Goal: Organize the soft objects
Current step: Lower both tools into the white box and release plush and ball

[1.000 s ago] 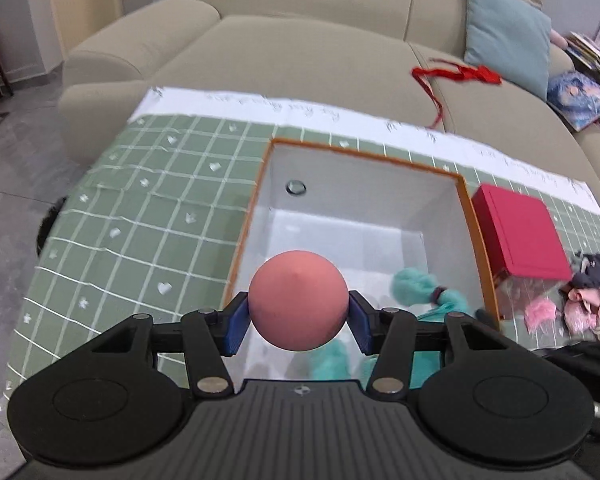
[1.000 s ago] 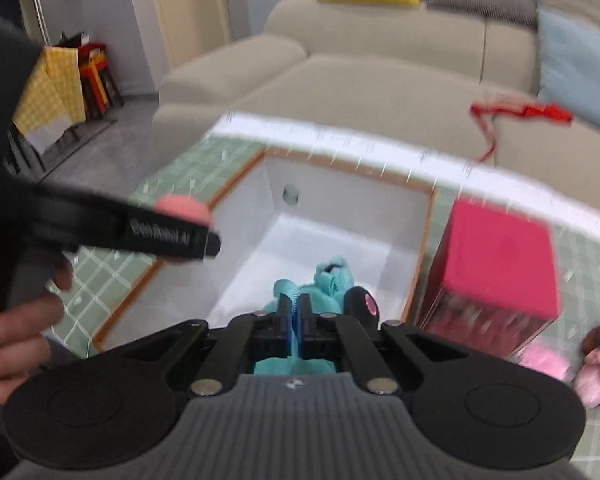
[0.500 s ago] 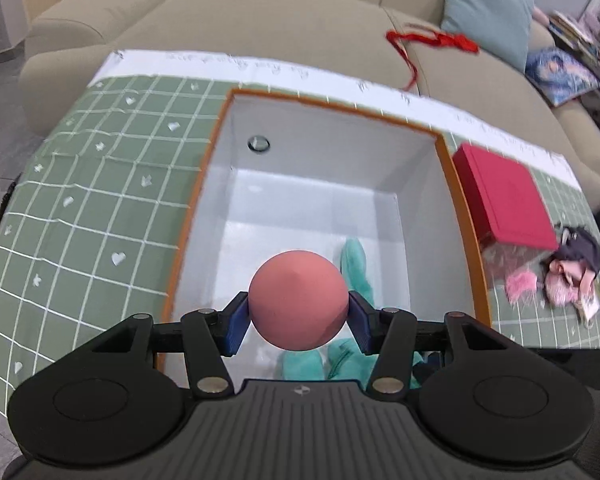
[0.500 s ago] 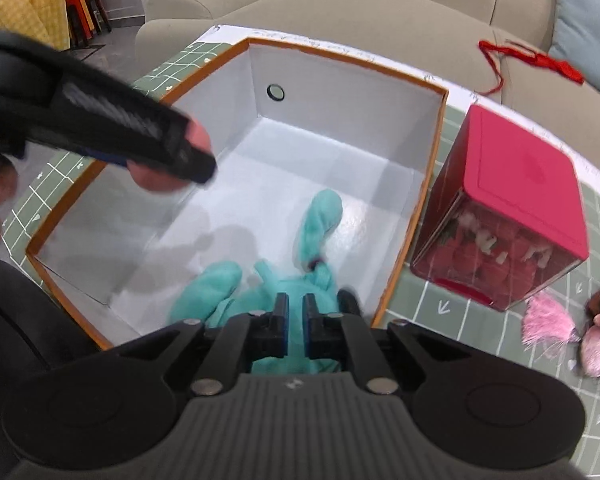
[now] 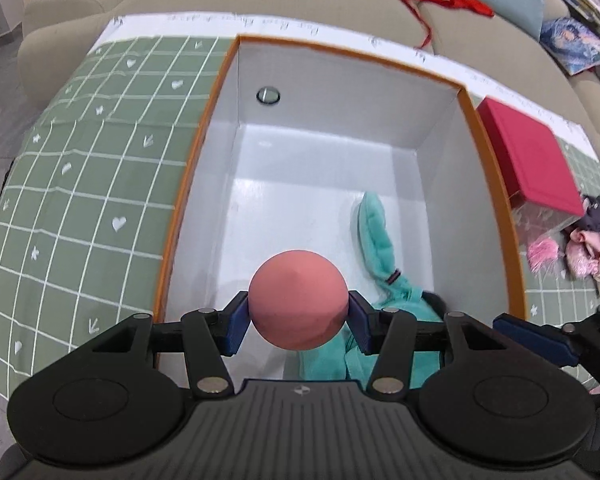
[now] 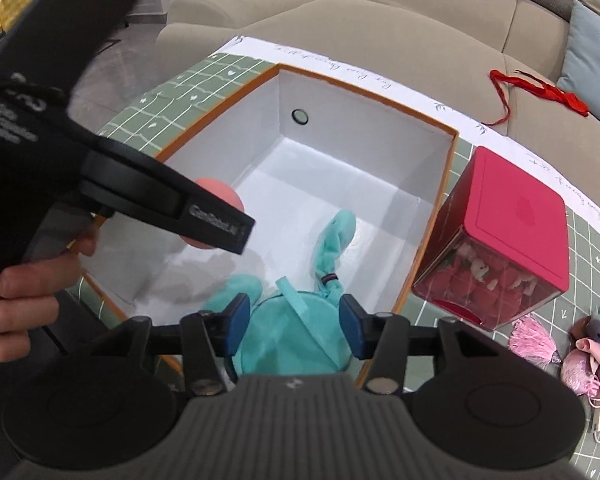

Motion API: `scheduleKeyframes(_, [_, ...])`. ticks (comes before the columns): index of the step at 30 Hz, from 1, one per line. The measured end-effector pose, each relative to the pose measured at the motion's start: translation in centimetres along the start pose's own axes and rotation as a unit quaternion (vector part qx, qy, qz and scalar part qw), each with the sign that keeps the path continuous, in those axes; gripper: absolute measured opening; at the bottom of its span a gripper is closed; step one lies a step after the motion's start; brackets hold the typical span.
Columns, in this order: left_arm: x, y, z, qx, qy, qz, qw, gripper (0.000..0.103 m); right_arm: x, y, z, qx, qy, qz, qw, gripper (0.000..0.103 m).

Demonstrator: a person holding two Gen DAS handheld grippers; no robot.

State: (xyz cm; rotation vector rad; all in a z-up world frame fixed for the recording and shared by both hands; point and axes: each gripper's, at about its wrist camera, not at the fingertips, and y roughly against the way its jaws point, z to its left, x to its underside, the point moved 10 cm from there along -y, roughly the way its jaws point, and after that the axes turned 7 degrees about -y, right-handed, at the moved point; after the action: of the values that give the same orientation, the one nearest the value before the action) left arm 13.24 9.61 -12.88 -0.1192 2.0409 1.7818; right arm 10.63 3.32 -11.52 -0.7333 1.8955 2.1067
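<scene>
Pink ball (image 5: 298, 299): squeezed in left gripper (image 5: 298, 322), over box (image 5: 466, 108).
Right gripper (image 6: 293, 322): just opened, teal toy (image 6: 292, 344) loose between.

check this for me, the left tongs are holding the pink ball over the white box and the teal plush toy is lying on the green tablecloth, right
Not quite. The left tongs do hold the pink ball over the white box, but the teal plush toy lies inside that box, not on the green tablecloth. The right wrist view shows it.

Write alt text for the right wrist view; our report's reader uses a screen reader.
The right gripper, jaws open, hangs over a teal plush toy lying in an orange-rimmed white box. At left, the left gripper holds a pink ball above the box.
</scene>
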Motion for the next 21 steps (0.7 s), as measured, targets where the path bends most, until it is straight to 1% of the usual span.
scheduleKeyframes(3, [0.4,-0.5,0.2,-0.036,-0.012,0.009,0.9993,0.059,0.2,0.0,0.4,-0.005,0.01,0.003,1.0,0.049])
scheduleKeyframes(6, [0.6,-0.7,0.0,-0.044,-0.015,0.016,0.9988,0.061,0.1,0.1,0.8,-0.01,0.014,0.001,1.0,0.05])
scheduleKeyframes(7, [0.6,-0.8,-0.1,-0.05,-0.016,0.017,0.9985,0.067,0.1,0.2,0.8,-0.009,0.014,0.0,1.0,0.05])
scheduleKeyframes(8, [0.6,-0.8,-0.1,-0.052,-0.017,0.016,0.9984,0.068,0.1,0.2,0.8,-0.009,0.015,0.0,1.0,0.05])
scheduleKeyframes(11, [0.5,-0.7,0.0,-0.048,-0.009,0.016,0.9987,0.068,0.2,0.2,0.7,-0.012,0.013,0.0,1.0,0.05])
scheduleKeyframes(15, [0.5,-0.6,0.4,-0.073,-0.014,0.016,0.9971,0.069,0.2,0.1,0.5,-0.012,0.011,0.002,1.0,0.05])
scheduleKeyframes(17, [0.3,-0.5,0.4,-0.067,-0.01,0.012,0.9976,0.075,0.2,0.1,0.4,-0.014,0.009,0.003,1.0,0.05])
scheduleKeyframes(19, [0.2,-0.2,0.4,-0.063,-0.006,0.007,0.998,0.078,0.2,0.1,0.4,-0.015,0.007,0.002,1.0,0.05])
scheduleKeyframes(21, [-0.2,0.4,0.5,-0.064,-0.007,-0.005,0.9979,0.084,0.1,0.2,0.4,-0.017,0.007,-0.001,1.0,0.05])
